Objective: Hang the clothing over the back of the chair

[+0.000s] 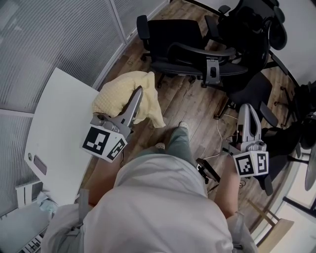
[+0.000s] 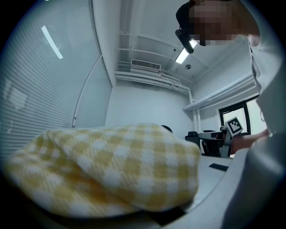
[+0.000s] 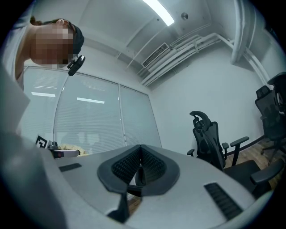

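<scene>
Wood-plank floor point(image 1: 192, 106); white table point(image 1: 54, 133) at left, beside blind-covered glass partitn point(image 1: 54, 39). Blk office chairs point(image 1: 180, 47) grouped at rear. Ceiling strip light point(image 3: 159, 12) lit; AC vent point(image 3: 155, 54) mounted nearby; white walls point(image 3: 201, 89).

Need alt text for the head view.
From above: a person's left hand-held gripper holds a yellow checked garment by a white table; the right hand-held gripper is shut, empty. Black office chairs stand ahead on wood floor.

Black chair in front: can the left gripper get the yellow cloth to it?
Probably, after a step closer: only bare wood floor lies between the left gripper, yellow cloth and black chair.
</scene>
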The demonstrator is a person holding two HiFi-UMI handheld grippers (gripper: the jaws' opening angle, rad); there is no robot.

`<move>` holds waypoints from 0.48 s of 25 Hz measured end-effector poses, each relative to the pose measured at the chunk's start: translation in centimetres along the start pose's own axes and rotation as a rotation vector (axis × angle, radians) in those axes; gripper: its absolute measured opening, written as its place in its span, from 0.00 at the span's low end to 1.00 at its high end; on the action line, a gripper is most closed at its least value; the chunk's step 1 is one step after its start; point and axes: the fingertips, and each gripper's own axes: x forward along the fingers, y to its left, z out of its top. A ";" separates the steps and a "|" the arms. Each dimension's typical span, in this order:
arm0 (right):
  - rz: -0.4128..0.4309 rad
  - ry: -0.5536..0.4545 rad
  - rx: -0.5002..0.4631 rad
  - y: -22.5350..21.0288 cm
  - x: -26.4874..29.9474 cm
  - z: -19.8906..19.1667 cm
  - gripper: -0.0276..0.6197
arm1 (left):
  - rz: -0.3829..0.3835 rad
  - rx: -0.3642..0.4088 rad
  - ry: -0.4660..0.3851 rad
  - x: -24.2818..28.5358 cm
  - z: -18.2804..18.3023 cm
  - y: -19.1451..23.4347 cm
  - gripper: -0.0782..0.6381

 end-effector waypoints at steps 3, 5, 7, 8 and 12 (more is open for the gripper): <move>0.024 0.005 0.004 0.1 1.0 0.1 0.08 | 0.010 -0.001 0.006 0.3 0.0 0.3 0.23; 0.034 0.009 0.002 -0.1 1.5 0.3 0.08 | 0.014 0.000 0.008 0.6 0.0 0.4 0.23; 0.038 0.014 0.005 -0.4 1.9 0.2 0.08 | 0.019 -0.001 0.007 1.0 0.0 0.6 0.23; 0.040 0.018 0.006 -0.6 2.1 0.1 0.08 | 0.022 -0.002 0.009 1.2 -0.1 0.7 0.23; 0.045 0.037 0.011 -1.5 3.2 -0.2 0.08 | 0.030 -0.005 0.022 2.3 -0.3 0.9 0.23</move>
